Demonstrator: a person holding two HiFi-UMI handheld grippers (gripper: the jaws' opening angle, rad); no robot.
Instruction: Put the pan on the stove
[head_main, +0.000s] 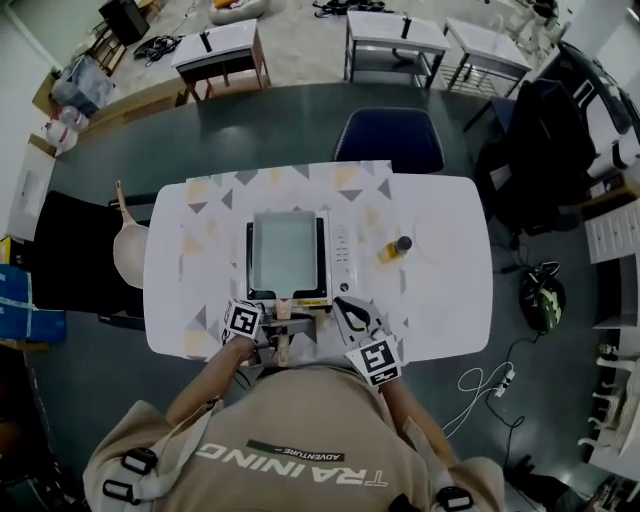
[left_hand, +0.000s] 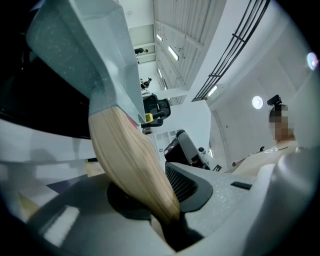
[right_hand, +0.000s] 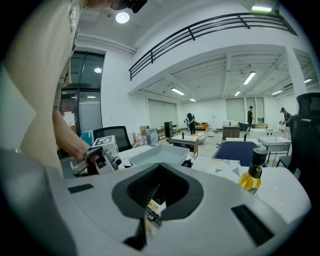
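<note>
On the white worktop (head_main: 440, 290) in a large hall, the grey rectangular pan (head_main: 285, 250) sits on the black tabletop stove (head_main: 342, 255) near the front edge. The left gripper (head_main: 268, 335) is clamped on its pale wooden handle (left_hand: 130, 160), so only letting go seems left. The right gripper (head_main: 348, 308) is closed on nothing beside it.

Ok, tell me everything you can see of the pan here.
The pan is rectangular, shallow and pale speckled grey, empty inside, with a light wooden handle pointing toward the person. It lies over the stove on the table; whether it rests there isn't clear. The left gripper is clamped on the handle.
</note>
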